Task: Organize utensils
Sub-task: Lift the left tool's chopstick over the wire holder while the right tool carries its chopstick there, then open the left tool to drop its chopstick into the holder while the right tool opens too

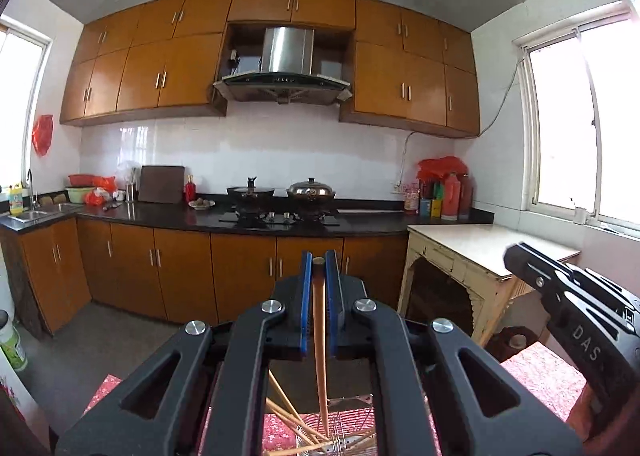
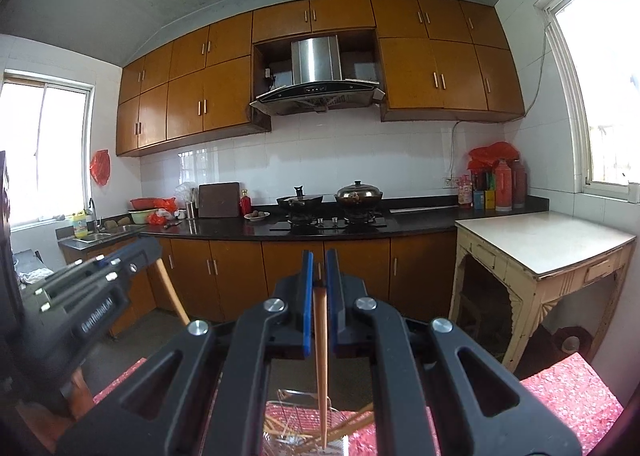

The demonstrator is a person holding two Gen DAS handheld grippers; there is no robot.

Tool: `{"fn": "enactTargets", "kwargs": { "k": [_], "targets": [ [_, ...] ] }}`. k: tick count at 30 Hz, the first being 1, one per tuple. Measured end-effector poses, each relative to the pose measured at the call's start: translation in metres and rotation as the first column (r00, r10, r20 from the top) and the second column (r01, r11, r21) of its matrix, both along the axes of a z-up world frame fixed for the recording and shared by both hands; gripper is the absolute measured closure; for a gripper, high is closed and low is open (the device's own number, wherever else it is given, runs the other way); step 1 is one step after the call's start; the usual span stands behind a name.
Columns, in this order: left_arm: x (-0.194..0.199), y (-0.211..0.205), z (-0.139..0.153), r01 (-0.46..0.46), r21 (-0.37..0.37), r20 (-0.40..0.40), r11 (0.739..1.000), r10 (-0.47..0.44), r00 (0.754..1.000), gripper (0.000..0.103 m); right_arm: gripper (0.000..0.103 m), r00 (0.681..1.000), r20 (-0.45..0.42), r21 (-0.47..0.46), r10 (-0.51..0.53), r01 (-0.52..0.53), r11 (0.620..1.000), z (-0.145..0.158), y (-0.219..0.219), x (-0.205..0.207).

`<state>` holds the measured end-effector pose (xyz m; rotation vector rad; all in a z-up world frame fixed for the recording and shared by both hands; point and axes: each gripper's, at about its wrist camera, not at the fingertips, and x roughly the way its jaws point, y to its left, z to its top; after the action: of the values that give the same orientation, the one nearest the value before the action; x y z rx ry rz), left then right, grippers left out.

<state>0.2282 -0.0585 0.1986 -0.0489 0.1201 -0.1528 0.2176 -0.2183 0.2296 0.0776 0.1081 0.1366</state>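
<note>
While both grippers point almost level toward the kitchen wall, I see that each one is closed on a single chopstick. The left gripper (image 1: 319, 262) has its blue fingers (image 1: 306, 288) narrow, pressing the top end of the left chopstick (image 1: 321, 356), which hangs down from the fingers toward 6 o'clock in the left wrist view. Its lower tip reaches to a wire basket (image 1: 344, 422) at the bottom edge, where several other loose chopsticks (image 1: 288, 414) lie crossed over each other. The basket stands on a red patterned cloth (image 1: 540, 380).

The right gripper (image 2: 319, 262) is in the same condition: its fingers (image 2: 307, 288) are narrow and hold the right chopstick (image 2: 321, 360) near its upper end, and this one also hangs toward 6 o'clock, with its tip over the same basket.

In the left wrist view the right gripper appears at about 3 o'clock, and in the right wrist view the left gripper appears at about 9 o'clock with its chopstick showing below it, so the two stand side by side and apart.

Far behind, at 12 o'clock, are the black table (image 1: 360, 223) with a stove (image 1: 280, 215) carrying two pots, and a pale side table (image 1: 480, 244) at about 2 o'clock.
</note>
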Motion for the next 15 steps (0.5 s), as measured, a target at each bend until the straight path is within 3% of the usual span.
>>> {"fn": "enactTargets", "kwargs": {
  "k": [5,15],
  "targets": [
    [0.024,0.001,-0.019,-0.014,-0.006,-0.04,1.0,0.014,0.999,0.097,0.096,1.0,-0.014,0.029,0.019,-0.019,0.999,-0.018,0.01,0.036],
    [0.056,0.004,-0.052,-0.025,-0.006,-0.116,1.0,0.024,0.993,0.096,0.096,0.991,-0.125,0.078,0.044,-0.035,0.996,-0.067,0.007,0.083]
  ]
}}
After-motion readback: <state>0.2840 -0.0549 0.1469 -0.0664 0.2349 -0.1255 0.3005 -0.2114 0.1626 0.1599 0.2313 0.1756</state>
